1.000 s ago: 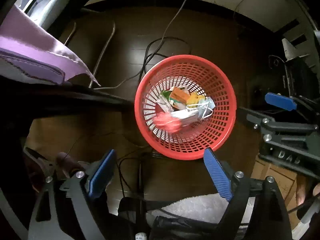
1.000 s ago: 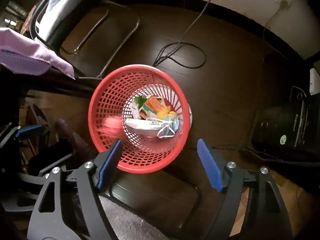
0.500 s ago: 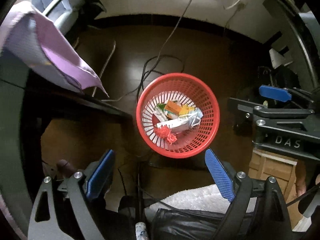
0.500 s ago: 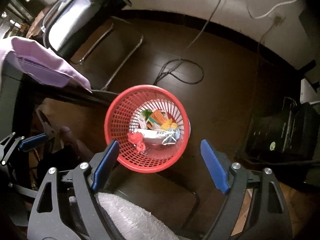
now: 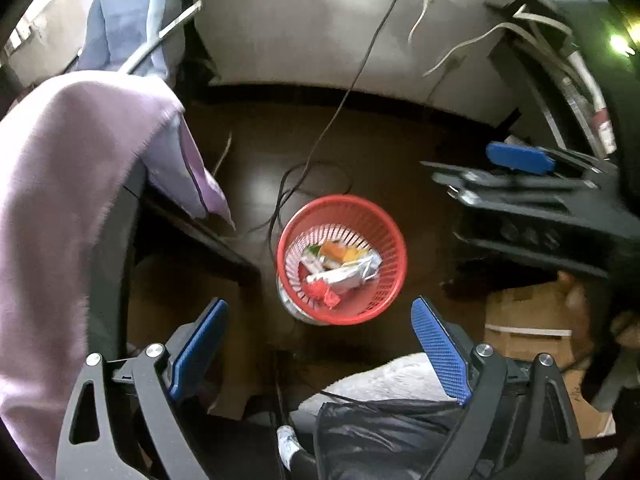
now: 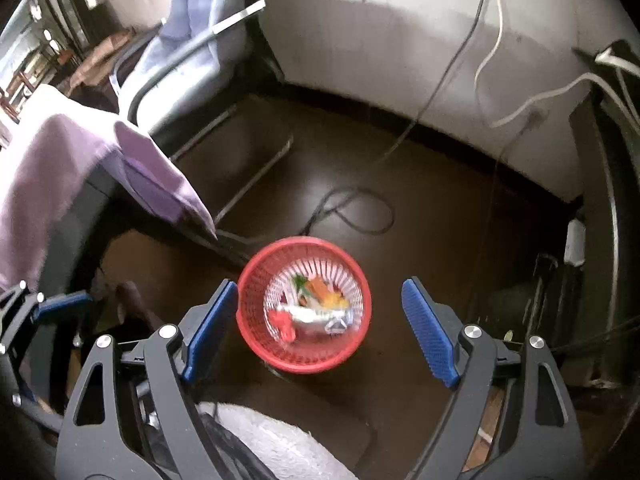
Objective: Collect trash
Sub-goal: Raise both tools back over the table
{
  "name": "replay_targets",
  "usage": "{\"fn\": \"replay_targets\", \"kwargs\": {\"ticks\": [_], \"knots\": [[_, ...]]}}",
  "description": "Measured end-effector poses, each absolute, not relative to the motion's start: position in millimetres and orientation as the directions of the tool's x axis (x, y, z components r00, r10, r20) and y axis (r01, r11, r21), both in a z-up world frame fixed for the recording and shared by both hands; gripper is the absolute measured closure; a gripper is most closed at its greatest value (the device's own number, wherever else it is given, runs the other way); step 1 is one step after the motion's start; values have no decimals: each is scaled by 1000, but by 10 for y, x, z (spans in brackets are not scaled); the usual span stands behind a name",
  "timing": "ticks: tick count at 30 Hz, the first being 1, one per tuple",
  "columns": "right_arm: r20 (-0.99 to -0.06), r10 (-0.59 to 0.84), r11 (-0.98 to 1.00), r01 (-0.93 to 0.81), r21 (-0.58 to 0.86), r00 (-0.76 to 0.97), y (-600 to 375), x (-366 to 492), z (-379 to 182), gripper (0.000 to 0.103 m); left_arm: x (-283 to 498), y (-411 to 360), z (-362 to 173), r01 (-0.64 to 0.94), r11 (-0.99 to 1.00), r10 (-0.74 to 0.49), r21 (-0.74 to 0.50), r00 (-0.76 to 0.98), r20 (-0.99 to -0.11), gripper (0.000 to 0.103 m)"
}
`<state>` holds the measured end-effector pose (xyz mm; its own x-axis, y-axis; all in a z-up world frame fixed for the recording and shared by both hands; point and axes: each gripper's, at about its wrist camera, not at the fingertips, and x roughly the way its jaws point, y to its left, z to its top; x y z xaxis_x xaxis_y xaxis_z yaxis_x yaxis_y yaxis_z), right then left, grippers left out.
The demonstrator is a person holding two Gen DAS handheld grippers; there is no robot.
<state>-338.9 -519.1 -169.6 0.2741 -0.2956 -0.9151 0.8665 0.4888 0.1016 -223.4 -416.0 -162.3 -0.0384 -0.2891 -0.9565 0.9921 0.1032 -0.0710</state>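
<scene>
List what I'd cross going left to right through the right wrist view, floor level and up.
Purple cloth → chair → red basket → looped black cable → white cable.

The floor (image 6: 420, 208) is dark brown wood, and the wall (image 6: 400, 28) is pale with a dark strip at the bottom. A purple cloth (image 5: 72, 184) hangs left, and black cables (image 6: 352, 208) lie on the floor.

Trash (image 5: 338, 270) in basket (image 5: 390, 240) on floor; cable loop (image 6: 356, 214) at 12 o'clock, cloth-draped table (image 5: 68, 184) at 9.
</scene>
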Motion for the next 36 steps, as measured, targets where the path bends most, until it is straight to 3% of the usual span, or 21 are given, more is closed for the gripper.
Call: {"fn": "replay_targets", "kwargs": {"ticks": [9, 17, 26, 36], "knots": [[-832, -409, 531, 839, 117, 375, -5022, -3158, -960, 16, -2073, -3654, -814, 984, 177, -459, -19, 65, -886, 8], [-795, -405, 617, 777, 127, 452, -4681, -2734, -626, 16, -1615, -3152, -288, 947, 322, -529, 6, 185, -828, 8], [-758, -288, 786, 597, 162, 585, -4120, -1811, -364, 16, -797, -2391, 302, 842, 539, -544, 14, 361, -757, 7], [-737, -123, 904, 382, 194, 665, -3467, -921, -205, 16, -150, -1644, 544, 702, 712, -484, -16, 474, -736, 6]]}}
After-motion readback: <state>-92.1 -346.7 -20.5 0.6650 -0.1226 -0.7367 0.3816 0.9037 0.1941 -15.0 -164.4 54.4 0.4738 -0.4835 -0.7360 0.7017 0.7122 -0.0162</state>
